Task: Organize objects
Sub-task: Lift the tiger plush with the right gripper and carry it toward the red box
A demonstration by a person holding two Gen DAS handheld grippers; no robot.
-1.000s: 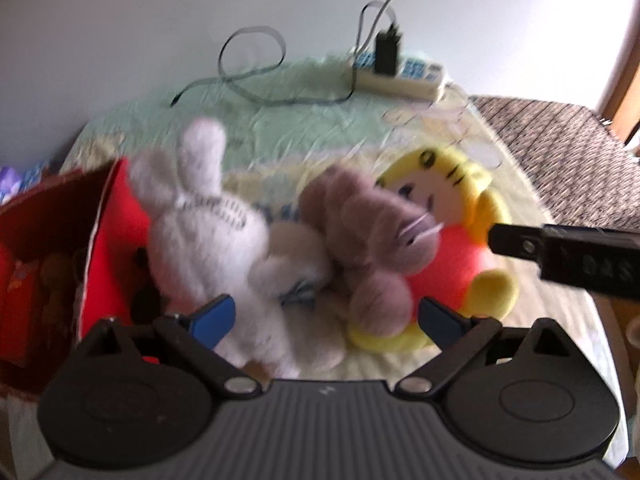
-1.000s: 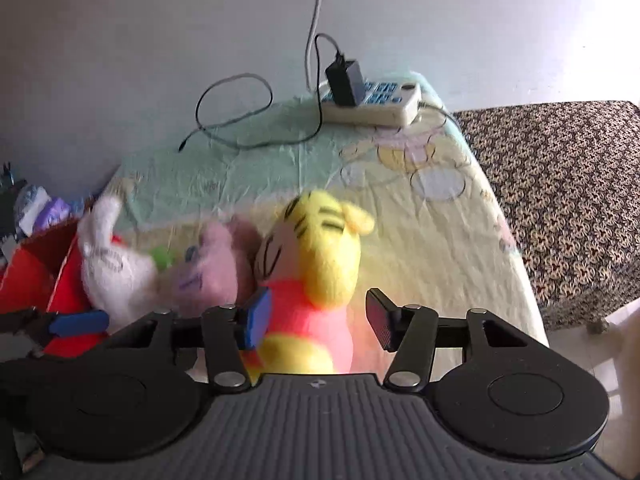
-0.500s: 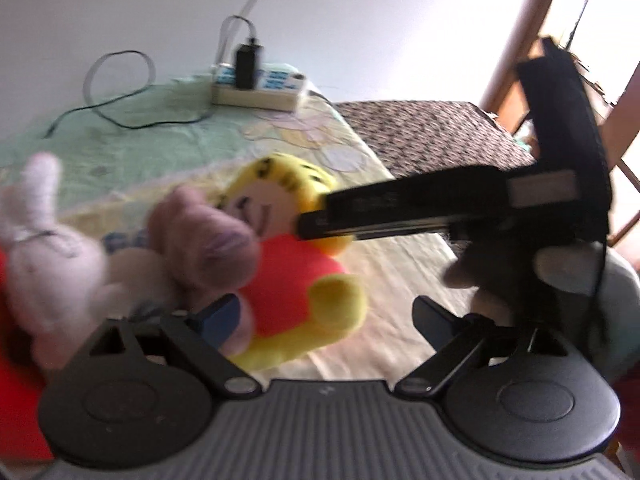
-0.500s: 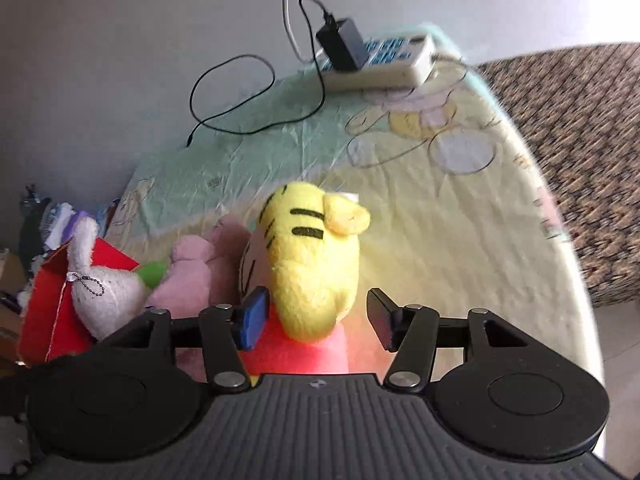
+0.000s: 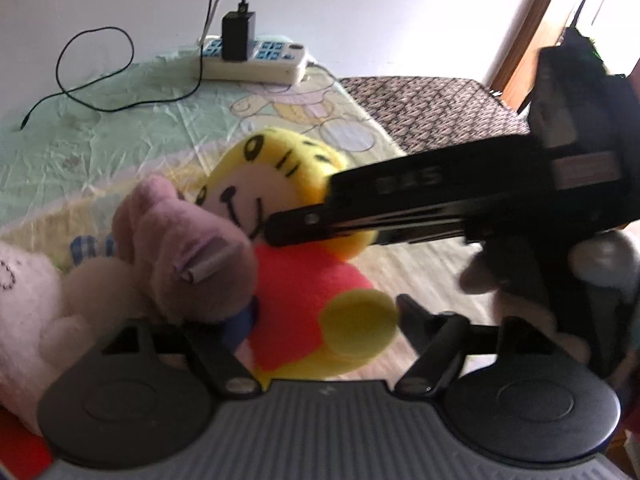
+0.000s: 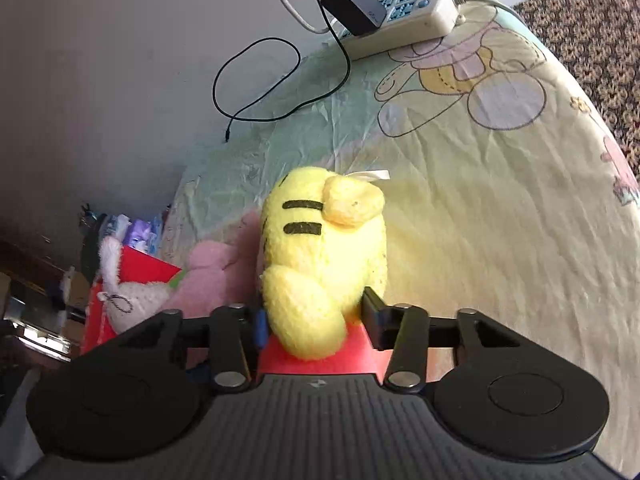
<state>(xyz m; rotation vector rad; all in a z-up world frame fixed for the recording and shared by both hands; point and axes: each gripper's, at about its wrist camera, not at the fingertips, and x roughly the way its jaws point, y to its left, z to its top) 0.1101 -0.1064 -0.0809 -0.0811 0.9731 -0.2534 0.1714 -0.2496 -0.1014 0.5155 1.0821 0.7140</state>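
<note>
Left wrist view: left gripper (image 5: pixel 326 318) was closing around the soft yellow tiger plush in a red shirt (image 5: pixel 308 280); pads not yet pressing. Pink plush (image 5: pixel 184 248) crowded it at 9 o'clock.
Right wrist view: right gripper (image 6: pixel 314 322) was closing on the same tiger, which lay on the cartoon-print sheet (image 6: pixel 500 220); contact unclear.
Advice: grip the body only, clear of the pink toy.
Red box (image 6: pixel 140 268): at 9 o'clock, the likely destination.

Landmark: tiger plush (image 6: pixel 324 256), lying on table sheet (image 6: pixel 500 220). Pig plush (image 6: pixel 212 276) touching its left side. Rabbit plush (image 6: pixel 128 300) further left, against box (image 6: pixel 148 268) at table edge. Power strip (image 6: pixel 404 16) well behind, adapter (image 6: pixel 352 4) plugged in.
</note>
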